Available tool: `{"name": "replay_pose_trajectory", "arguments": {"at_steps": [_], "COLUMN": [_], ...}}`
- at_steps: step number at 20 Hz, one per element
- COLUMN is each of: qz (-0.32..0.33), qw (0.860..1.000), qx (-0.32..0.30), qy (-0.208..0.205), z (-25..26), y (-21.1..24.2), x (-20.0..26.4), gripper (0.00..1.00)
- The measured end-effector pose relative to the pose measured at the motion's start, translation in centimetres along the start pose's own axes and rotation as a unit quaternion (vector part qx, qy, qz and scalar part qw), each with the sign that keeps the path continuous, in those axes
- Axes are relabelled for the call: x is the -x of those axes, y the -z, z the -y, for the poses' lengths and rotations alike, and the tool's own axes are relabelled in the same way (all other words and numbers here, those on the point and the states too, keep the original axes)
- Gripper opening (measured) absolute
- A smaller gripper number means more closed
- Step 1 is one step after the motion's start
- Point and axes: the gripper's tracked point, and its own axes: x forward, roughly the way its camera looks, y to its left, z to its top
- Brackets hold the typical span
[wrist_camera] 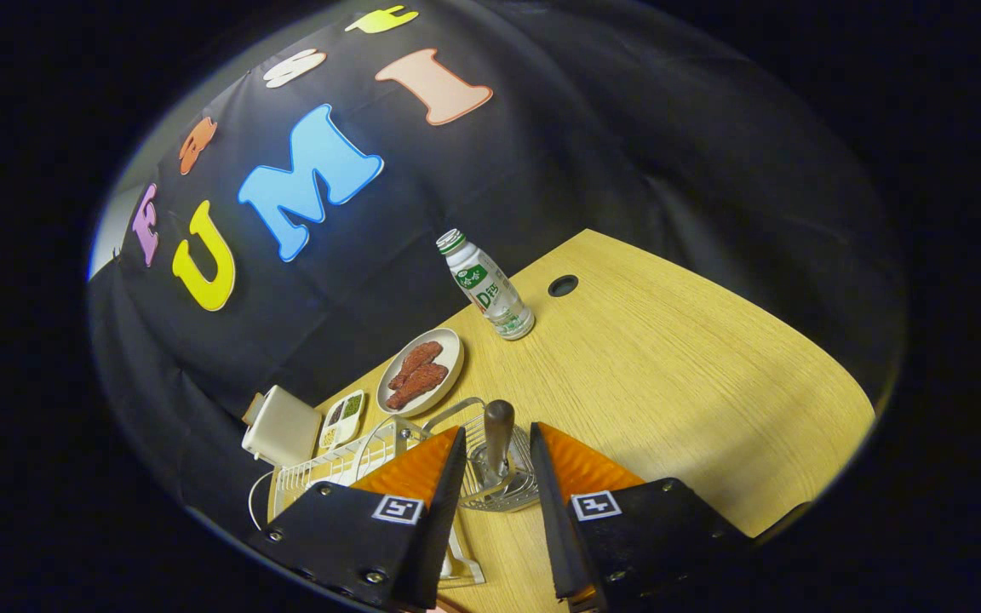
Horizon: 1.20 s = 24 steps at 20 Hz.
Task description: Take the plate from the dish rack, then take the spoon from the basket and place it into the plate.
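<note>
Now the claw (497, 477) hangs open and empty, fingers straddling the basket (490, 477) to line up on the spoon (497, 438).

table (669, 375): light yellow wood grain, one dark round hole | bottle (488, 288): clear white, green cap, green label | oval plate (453, 351): cream, with red-brown pieces at its 9 o'clock | spoon (497, 436): dark brown handle | basket (503, 494): silver wire | dish rack (329, 472): white wire | tongs (497, 447): spread wide, black-and-white square markers
</note>
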Motion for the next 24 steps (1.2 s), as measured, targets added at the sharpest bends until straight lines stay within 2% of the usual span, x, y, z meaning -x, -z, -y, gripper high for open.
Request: {"name": "replay_pose_trajectory", "arguments": {"at_steps": [2,4,6,7,8,9,15,20,24], "qz": [-0.004,0.002,0.008,0.013,0.024,0.038,0.073,0.105,0.110], "qw": [1.000,1.000,0.999,0.999,0.998,0.997,0.989,0.979,0.971], "qx": [0.014,0.028,0.044,0.053,0.061,0.069,0.128,0.159,0.179], "qy": [0.001,0.000,0.000,-0.005,-0.003,-0.001,-0.027,-0.070,-0.114], "z": [0.0,0.0,-0.1,-0.4,-0.5,-0.7,-3.2,-6.9,-10.3], "y": [0.4,0.1,-0.2,0.0,-0.6,-1.0,-4.2,-7.5,-8.1], "x": [-0.7,-0.7,-1.0,-1.0,-1.0,-1.0,0.1,3.9,7.5], "gripper": [0.48,0.22,0.19,0.14,0.14,0.04,0.04,0.04,0.04]}}
